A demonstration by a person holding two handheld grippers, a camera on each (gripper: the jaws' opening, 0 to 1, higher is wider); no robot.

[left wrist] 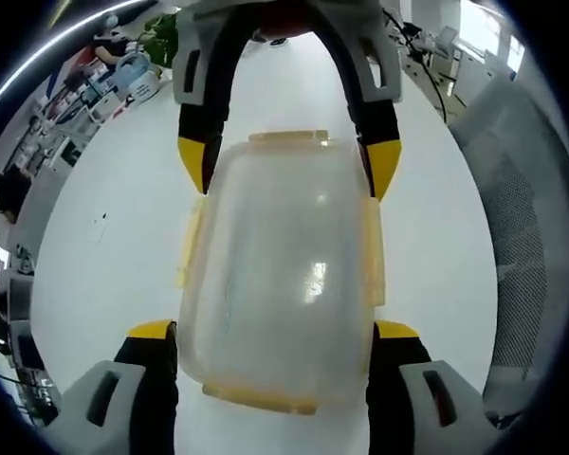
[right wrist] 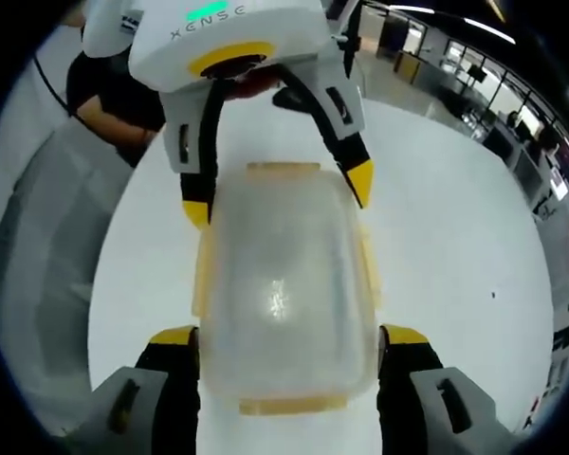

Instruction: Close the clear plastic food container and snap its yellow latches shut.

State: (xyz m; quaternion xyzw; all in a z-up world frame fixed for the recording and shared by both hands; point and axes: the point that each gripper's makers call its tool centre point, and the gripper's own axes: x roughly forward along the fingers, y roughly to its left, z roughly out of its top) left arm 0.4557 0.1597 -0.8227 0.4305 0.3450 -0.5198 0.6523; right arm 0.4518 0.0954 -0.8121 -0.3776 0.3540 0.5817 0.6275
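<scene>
The clear plastic food container (left wrist: 280, 275) lies on the white table (left wrist: 114, 246) with its lid on. Yellow latches run along its sides (left wrist: 372, 256) and ends (left wrist: 289, 139); the side ones look flared outward. My left gripper (left wrist: 275, 330) straddles the container's near end, its yellow-tipped jaws pressed against both side walls. The right gripper (left wrist: 289, 163) comes in from the top and clasps the far end the same way. In the right gripper view the container (right wrist: 284, 284) sits between my right gripper (right wrist: 289, 335) and the opposing left gripper (right wrist: 279, 194).
A grey mesh chair (left wrist: 522, 237) stands by the table's right edge. Cluttered shelves (left wrist: 104, 76) line the far left. A person in a dark top (right wrist: 104, 95) stands behind the left gripper. Bare white table (right wrist: 455, 237) surrounds the container.
</scene>
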